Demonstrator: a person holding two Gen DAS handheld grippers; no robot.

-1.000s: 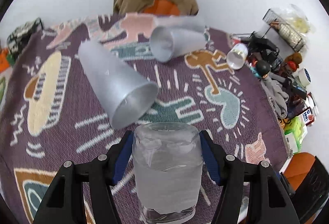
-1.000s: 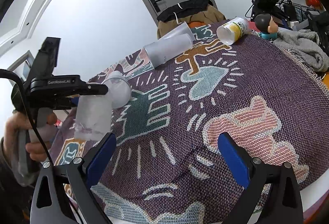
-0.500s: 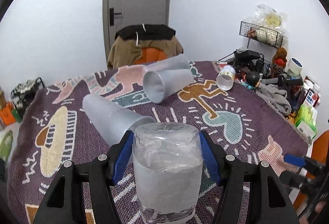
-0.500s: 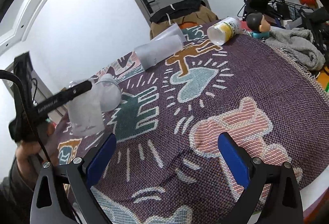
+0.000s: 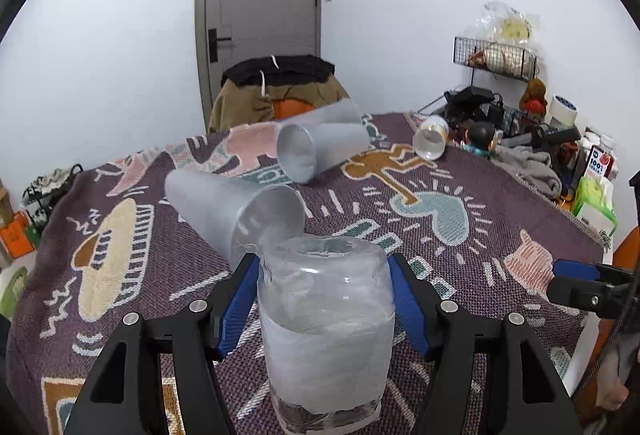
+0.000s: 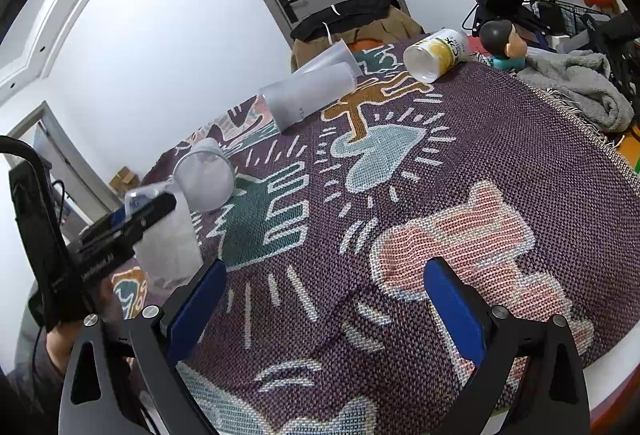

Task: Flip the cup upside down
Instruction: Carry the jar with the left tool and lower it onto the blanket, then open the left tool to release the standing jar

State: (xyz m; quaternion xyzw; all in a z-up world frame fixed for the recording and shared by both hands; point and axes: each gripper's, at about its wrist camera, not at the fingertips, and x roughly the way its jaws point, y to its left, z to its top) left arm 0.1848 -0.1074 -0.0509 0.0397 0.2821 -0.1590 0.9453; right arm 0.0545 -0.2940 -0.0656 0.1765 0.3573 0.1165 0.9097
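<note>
My left gripper (image 5: 324,299) is shut on a clear frosted cup (image 5: 326,331), its closed base up and its rim down near the patterned blanket (image 5: 460,275). The cup (image 6: 168,239) and left gripper (image 6: 132,223) also show at the left of the right wrist view. My right gripper (image 6: 320,303) is open and empty above the blanket's near side (image 6: 460,195).
Frosted cups lie on their sides: one (image 5: 232,215) just beyond the held cup, two nested (image 5: 320,147) farther back. A yellow-labelled cup (image 5: 430,141) lies at the far right. Clutter (image 5: 540,155) lines the right edge. A chair with clothes (image 5: 280,87) stands behind.
The left gripper has tilted up and lowered with the cup, bringing the door and wall into view. The right gripper has stayed open and shifted slightly.
</note>
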